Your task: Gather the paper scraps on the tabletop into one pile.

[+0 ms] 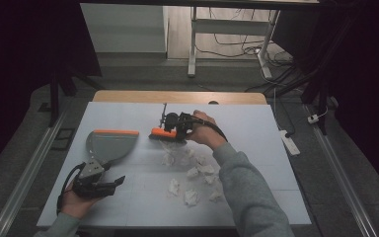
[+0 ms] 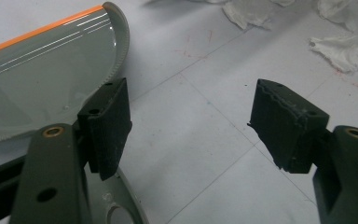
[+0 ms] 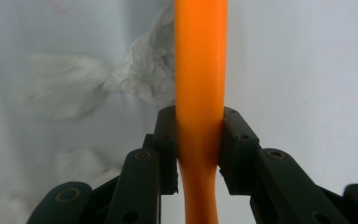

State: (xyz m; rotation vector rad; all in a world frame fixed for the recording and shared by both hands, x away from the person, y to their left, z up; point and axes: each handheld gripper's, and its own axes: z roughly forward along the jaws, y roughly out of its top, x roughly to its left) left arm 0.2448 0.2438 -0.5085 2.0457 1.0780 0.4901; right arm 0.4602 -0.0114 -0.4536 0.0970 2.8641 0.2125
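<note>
- The orange brush (image 1: 162, 132) is sitting near the middle of the counter (image 1: 256, 148), its handle being clenched between the fingers (image 3: 167, 140) of the right gripper (image 1: 177, 129), which are pressing on it from both sides.
- In the right gripper view, the orange handle is rising straight up from between the two black fingers, with crumpled white paper lying behind it to the left.
- The scraps of crumpled paper (image 1: 192, 173) are lying scattered on the counter just below and in front of the brush, spreading toward the person's side.
- The grey dustpan (image 1: 109, 144) with its orange edge is lying flat on the counter, well to the left of the brush and apart from the paper.
- The left gripper (image 1: 109, 183) is hovering just near the dustpan's handle end, its fingers (image 2: 106, 126) standing wide apart and released, with nothing between them.
- In the left gripper view, the dustpan's curved rim is showing beside the left finger; whether it is touching I cannot tell.
</note>
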